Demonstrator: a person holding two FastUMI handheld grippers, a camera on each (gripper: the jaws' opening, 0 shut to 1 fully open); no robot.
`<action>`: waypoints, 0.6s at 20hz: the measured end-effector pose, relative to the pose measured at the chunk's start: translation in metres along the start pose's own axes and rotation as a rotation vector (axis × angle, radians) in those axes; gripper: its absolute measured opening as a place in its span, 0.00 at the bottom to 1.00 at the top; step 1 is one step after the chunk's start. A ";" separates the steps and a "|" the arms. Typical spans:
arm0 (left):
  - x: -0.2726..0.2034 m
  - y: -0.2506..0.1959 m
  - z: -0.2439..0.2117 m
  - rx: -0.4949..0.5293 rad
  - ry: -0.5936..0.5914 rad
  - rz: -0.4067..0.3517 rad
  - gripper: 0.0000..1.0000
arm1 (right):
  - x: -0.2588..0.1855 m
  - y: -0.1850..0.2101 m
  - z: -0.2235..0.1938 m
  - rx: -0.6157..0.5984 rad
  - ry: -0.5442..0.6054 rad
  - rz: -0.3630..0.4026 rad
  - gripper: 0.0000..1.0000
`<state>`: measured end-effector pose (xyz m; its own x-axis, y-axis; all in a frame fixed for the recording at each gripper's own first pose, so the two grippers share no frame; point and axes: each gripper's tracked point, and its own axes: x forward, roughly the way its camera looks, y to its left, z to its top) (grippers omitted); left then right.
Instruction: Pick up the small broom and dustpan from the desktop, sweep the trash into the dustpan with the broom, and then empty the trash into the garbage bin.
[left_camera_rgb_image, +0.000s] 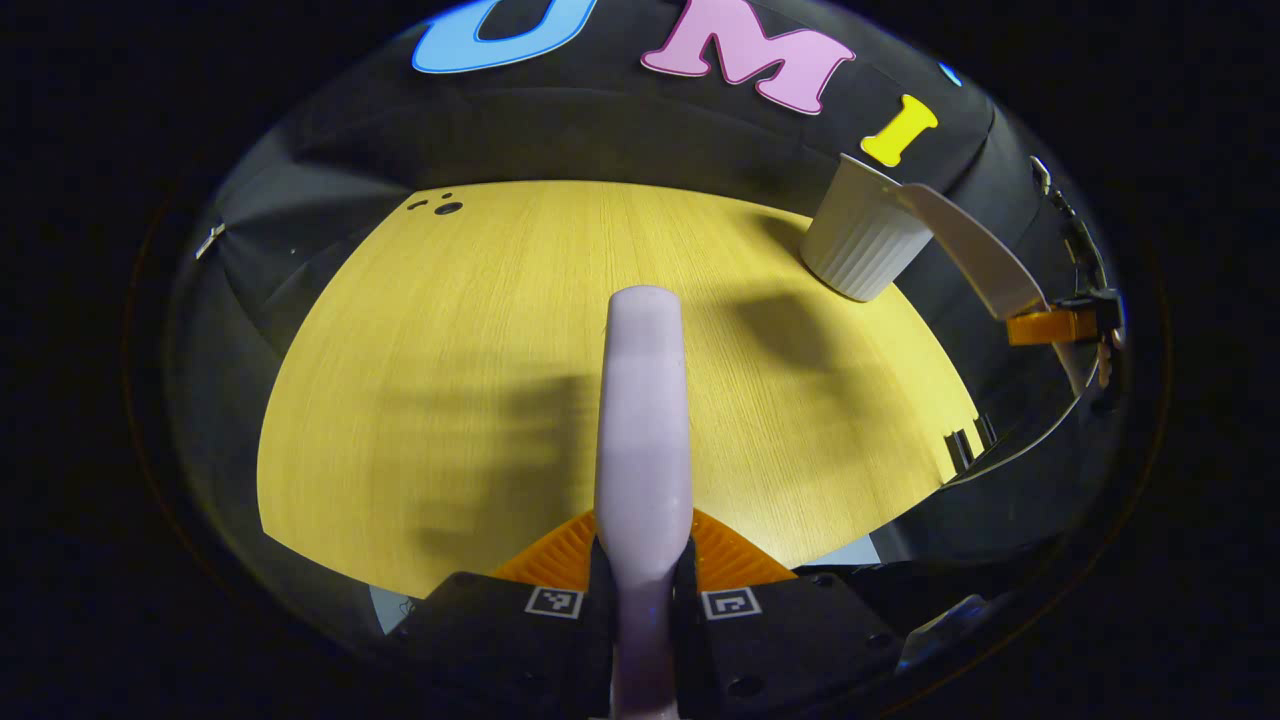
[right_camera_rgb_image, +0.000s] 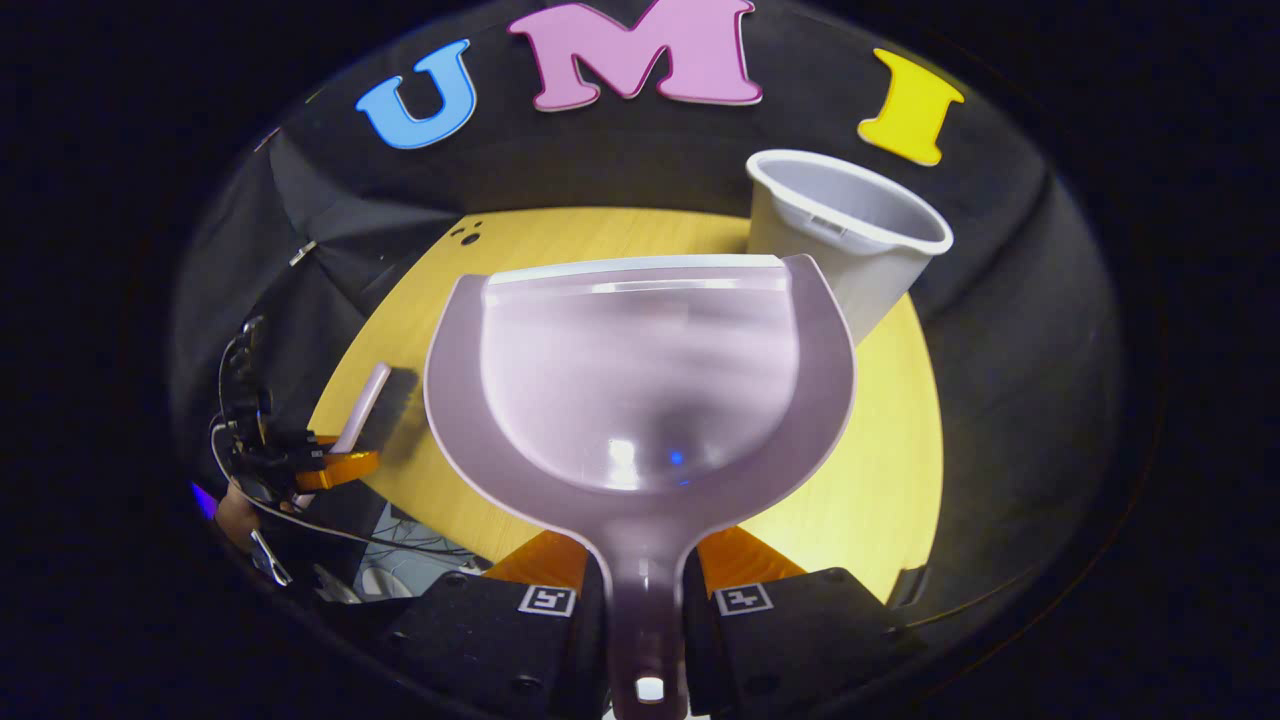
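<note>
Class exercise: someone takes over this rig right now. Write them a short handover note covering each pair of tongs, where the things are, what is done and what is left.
Left tongs: shut on the broom handle, above the desk.
Right tongs: shut on the dustpan handle, pan lifted, no trash visible in it.
Garbage bin: upright at the desk's far right, just beyond the pan's front edge.
Done: both tools picked up; no trash visible on the desk.
Left: confirm the pan was emptied into the bin.

Glossy plastic dustpan (right_camera_rgb_image: 640, 370), ribbed plastic bin (left_camera_rgb_image: 866, 247), wood-grain desktop (left_camera_rgb_image: 480, 330).
</note>
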<state>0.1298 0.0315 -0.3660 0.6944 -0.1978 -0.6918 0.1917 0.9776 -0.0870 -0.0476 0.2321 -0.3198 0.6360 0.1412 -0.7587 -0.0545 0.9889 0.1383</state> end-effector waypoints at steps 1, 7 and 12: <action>0.005 0.000 0.000 0.004 0.006 0.004 0.29 | 0.009 0.009 -0.010 -0.001 0.025 0.024 0.31; 0.036 0.004 0.001 -0.018 0.052 0.024 0.28 | 0.064 0.047 -0.030 0.009 0.102 0.112 0.35; 0.062 0.023 0.011 -0.061 0.051 0.070 0.28 | 0.105 0.050 -0.039 -0.009 0.139 0.097 0.36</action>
<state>0.1848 0.0408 -0.4032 0.6681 -0.1260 -0.7333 0.0998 0.9918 -0.0795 -0.0139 0.2985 -0.4170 0.5147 0.2401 -0.8231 -0.1179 0.9707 0.2094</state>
